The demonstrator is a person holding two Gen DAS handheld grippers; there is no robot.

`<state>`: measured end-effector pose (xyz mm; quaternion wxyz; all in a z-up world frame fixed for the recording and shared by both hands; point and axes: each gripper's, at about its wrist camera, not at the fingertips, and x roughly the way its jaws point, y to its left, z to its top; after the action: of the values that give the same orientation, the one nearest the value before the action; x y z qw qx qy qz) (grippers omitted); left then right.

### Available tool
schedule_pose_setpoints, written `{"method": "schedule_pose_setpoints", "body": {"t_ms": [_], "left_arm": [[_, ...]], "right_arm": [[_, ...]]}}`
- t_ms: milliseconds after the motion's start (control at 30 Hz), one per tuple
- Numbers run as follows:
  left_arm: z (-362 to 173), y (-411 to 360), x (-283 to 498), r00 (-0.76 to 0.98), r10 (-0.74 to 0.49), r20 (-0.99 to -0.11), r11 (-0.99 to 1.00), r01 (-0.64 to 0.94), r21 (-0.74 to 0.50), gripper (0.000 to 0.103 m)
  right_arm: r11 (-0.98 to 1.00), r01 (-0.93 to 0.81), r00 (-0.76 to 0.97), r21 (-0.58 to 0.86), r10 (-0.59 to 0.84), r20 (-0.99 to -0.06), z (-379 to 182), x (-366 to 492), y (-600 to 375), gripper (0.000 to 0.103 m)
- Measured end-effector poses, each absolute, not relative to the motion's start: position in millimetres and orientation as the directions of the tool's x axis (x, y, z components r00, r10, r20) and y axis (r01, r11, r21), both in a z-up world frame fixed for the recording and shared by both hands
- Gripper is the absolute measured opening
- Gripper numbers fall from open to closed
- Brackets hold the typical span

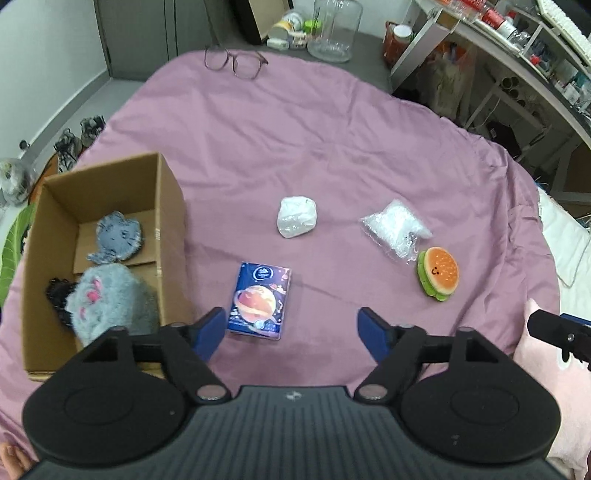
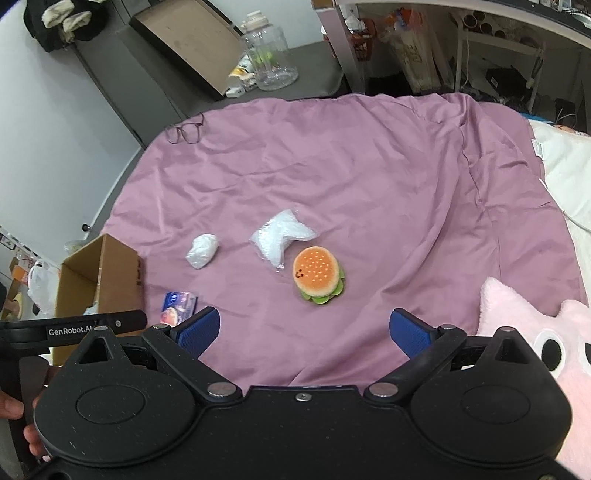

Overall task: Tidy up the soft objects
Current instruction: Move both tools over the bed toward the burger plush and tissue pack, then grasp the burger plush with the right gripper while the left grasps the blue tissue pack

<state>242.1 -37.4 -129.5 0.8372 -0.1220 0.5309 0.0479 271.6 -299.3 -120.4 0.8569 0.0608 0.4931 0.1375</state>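
Note:
A cardboard box (image 1: pixel 170 206) stands at the left on the purple bed cover (image 1: pixel 332 147); it also shows in the right wrist view (image 2: pixel 110 273). Inside lie a fluffy grey plush (image 1: pixel 110 299) and a flat grey cat-face toy (image 1: pixel 120 234). A blue tissue pack (image 1: pixel 260 299) lies just ahead of my open, empty left gripper (image 1: pixel 291 332). A white wad (image 1: pixel 297 216), a clear bag of white filling (image 1: pixel 397 227) and a plush hamburger (image 1: pixel 439 273) lie further right. My right gripper (image 2: pixel 301 332) is open and empty, with the hamburger (image 2: pixel 317 275) just ahead.
Glasses (image 1: pixel 236 61) lie at the bed's far edge. A glass jar (image 1: pixel 334 31) and clutter stand beyond. A pink plush pillow (image 2: pixel 535 332) lies at the right. Shelves (image 1: pixel 517 55) line the right wall.

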Motion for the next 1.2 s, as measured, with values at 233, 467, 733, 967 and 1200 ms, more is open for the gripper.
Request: {"method": "schedule_pose_setpoints", "body": {"t_ms": [233,467,733,967,1200], "left_arm": [[-160.6,-40.3,267.1,0.371,-0.058,-0.927,0.967,-0.211,-0.145,0.085],[-188.4,-39.4,285.7,0.328,-0.06,-0.943,0.967,-0.215,-0.136,0.085],[-207.9,-33.7,293.7,0.332,-0.028,-0.943,0.967,-0.231,-0.11,0.085],[-221.7,-31.6,298.9,0.323,-0.031,-0.946,0.961,-0.251,-0.117,0.084],[-231.4,-25.8,303.9,0.325,-0.036,-0.945,0.949,-0.284,-0.134,0.082]], "right_arm": [[0.963,-0.167,0.452,0.213,0.267,-0.851,-138.8,291.6,-294.7,0.099],[0.968,-0.167,0.435,0.186,0.241,-0.868,-157.6,311.2,-286.6,0.099],[0.971,-0.185,0.412,0.149,0.214,-0.885,-185.3,332.6,-277.2,0.097],[0.975,-0.192,0.386,0.112,0.18,-0.905,-209.8,343.0,-265.7,0.087],[0.971,-0.217,0.37,0.097,0.174,-0.913,-224.0,352.8,-251.9,0.083]]}}
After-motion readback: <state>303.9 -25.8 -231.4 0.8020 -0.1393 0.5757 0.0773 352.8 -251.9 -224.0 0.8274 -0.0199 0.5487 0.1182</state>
